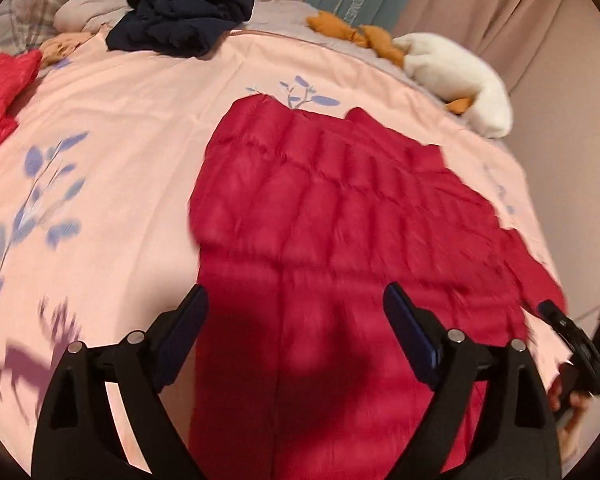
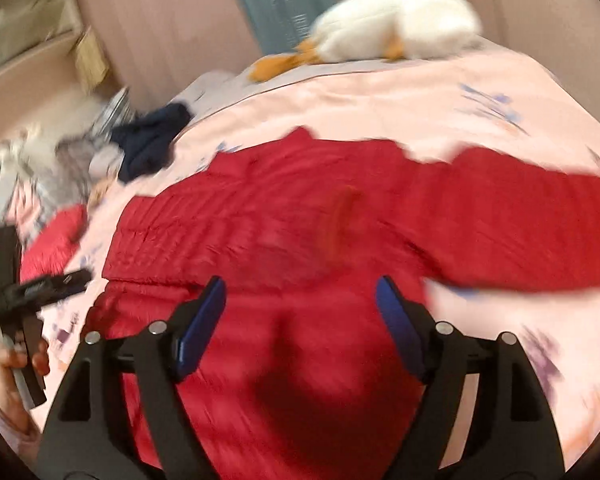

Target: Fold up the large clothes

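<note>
Both claws, left claw (image 1: pixel 296 300) and right claw (image 2: pixel 300 292), gaped empty above red jacket (image 1: pixel 340 200); long axis up-frame.

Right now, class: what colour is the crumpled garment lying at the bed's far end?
Dark navy, clearest in the left wrist view.

A: Where does the left wrist view look from?
B: Above the red jacket (image 1: pixel 340 220), close over the pink bed cover (image 1: pixel 120 140), tilted down along its own fingers toward the curtain (image 1: pixel 500 8).
A: And the right wrist view?
B: Same closeness, also tilted down. Both share the jacket, the white plush toy (image 2: pixel 396 24) and the navy garment (image 2: pixel 148 140).
</note>
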Demonstrator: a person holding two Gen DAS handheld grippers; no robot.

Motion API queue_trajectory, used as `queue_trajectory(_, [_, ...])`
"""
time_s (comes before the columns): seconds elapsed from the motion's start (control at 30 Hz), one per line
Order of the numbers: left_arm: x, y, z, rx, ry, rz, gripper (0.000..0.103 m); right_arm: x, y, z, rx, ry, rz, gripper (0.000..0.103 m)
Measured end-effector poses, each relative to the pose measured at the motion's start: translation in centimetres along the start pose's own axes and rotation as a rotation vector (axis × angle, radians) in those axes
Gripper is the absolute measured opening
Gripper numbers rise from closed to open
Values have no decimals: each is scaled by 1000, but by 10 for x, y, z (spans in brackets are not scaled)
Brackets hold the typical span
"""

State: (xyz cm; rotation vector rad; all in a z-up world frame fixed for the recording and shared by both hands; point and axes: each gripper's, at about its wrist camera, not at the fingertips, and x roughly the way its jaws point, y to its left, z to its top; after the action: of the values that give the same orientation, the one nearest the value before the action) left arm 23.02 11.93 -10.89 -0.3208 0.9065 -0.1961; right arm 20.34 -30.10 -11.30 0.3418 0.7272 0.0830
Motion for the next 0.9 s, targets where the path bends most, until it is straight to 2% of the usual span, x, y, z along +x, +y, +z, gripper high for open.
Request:
queue_trajectory(0.07, [-22,9,-25,-22,-5,-45,92,-29,-40,-18,87,-13,-62,80])
queue_trajectory(0.1, [-33,14,-38,-37,-9,-51,100,-39,-53,-25,116,-18,-82,80])
queue_trajectory(0.2, [-56,25,-71,-80,-22,-56,101,-75,-101,-47,233,-44,-169,80])
queue_trajectory(0.3, [-71,33,-93,-130,-8,-48,101,-103,-143,-58,355,-93,-179,82])
queue_trajectory(0.43, [-80,23,-94,-168,-12,-88,101,-113,-187,-62,527,-140,-146,82])
queue_trajectory(0.6, [-93,-16,-88,-103,-31,-152,101,-102,-221,-61,703,-198,-65,82])
queue_trajectory(0.83, [-97,-49,-86,-23,-29,-148,101,-89,-252,-35,770,-241,-39,82])
queue_trajectory(0.9, [-95,-56,-85,-12,-27,-141,101,-82,-262,-30,801,-245,-38,79])
